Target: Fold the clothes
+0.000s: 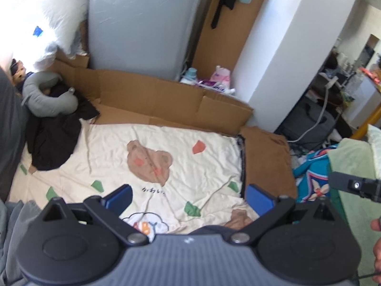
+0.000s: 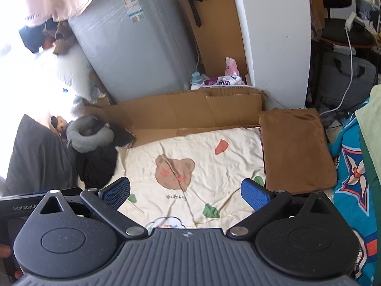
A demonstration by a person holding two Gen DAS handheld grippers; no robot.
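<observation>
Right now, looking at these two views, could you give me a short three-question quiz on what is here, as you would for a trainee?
1. True or false: the left hand-held gripper is shut on the cream bear-print sheet.
2. Multiple choice: what lies at the right edge of that sheet? A. a folded brown cloth; B. a red bucket; C. a pair of boots.
3. Fill in: the grey neck pillow rests on a heap of ____ clothing.

Key
1. False: its jaws stand wide apart above the sheet, as do those of the right hand-held gripper.
2. A.
3. Black.
</observation>
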